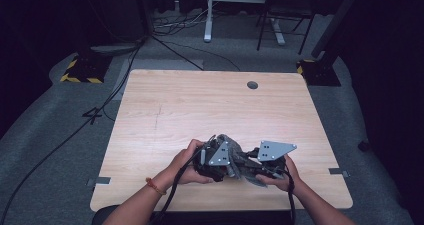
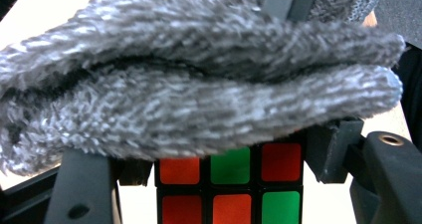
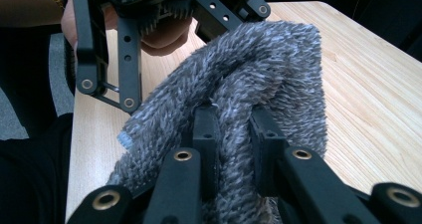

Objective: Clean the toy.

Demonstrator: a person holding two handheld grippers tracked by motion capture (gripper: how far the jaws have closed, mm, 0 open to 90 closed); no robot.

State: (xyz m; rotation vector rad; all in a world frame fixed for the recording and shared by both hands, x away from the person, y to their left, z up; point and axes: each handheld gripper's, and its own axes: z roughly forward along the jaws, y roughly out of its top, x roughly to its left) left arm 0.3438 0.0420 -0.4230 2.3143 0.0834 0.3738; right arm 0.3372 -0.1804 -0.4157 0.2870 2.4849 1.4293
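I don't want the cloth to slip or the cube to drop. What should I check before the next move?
1. Right gripper pinching the grey fuzzy cloth: ok.
2. Left gripper shut: ok; what it grips: cannot tell.
3. Puzzle cube under the cloth, partly uncovered: ok.
4. Cube securely held: cannot tell.
5. Both grippers close together above the table near its front edge: ok.

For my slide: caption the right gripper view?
Right claw shut on a fuzzy grey sock over the wooden table.
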